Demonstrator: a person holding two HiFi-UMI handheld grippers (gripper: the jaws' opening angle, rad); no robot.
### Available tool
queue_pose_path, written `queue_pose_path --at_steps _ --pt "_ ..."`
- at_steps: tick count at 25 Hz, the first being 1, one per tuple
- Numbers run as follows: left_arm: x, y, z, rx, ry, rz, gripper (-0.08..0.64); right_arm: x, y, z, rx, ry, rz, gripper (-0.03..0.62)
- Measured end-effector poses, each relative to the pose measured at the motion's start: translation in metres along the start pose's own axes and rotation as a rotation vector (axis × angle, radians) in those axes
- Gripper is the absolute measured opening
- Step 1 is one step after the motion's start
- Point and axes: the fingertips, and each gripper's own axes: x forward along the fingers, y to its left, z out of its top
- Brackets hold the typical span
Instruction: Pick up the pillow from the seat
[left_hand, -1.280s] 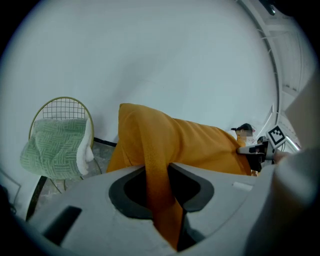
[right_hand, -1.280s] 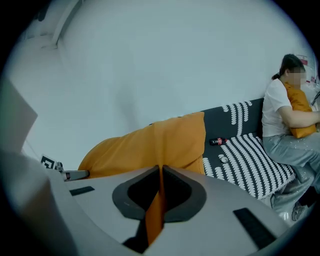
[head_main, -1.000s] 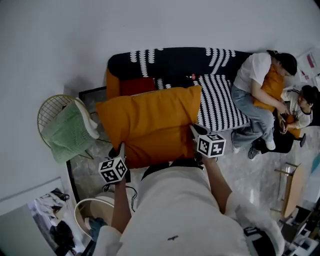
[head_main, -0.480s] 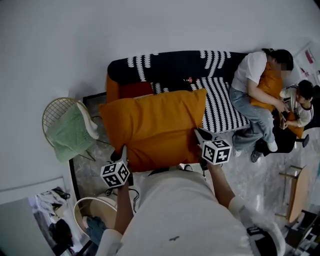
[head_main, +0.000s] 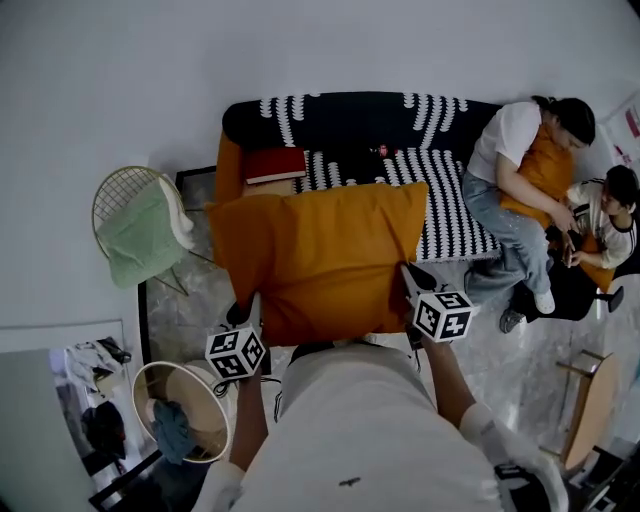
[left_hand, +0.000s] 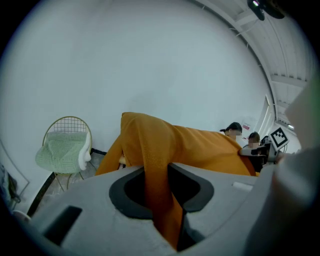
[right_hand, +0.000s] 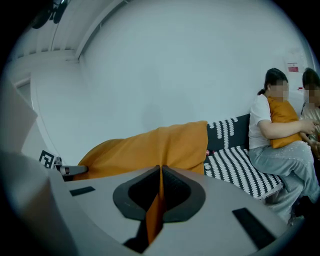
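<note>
Left gripper view's pillow (left_hand: 195, 145) hides right view's sofa (right_hand: 235, 162).

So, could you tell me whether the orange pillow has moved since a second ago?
Yes: in the head view the pillow has drawn back from the sofa towards the person carrying it, baring more striped seat.

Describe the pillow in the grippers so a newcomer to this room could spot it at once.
Find the black-and-white patterned sofa against the white wall. In front of its left half a large orange pillow is held up, pinched at its near corners by the left gripper and right gripper. The other orange pillow is hugged by a seated person.
</note>
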Motion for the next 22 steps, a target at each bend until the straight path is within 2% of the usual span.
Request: queue_pose_path --at_steps 12,22 --pt "-0.052 -0.077 -0.077 -0.001 0.012 0.05 0.1 -0.082 -0.046 -0.057 0.003 0.011 0.014 0.015" --pt "-0.065 -0.108 -0.092 0.011 0.018 0.041 0.1 -0.113 -0.067 -0.072 0.024 0.014 -0.002 0.015"
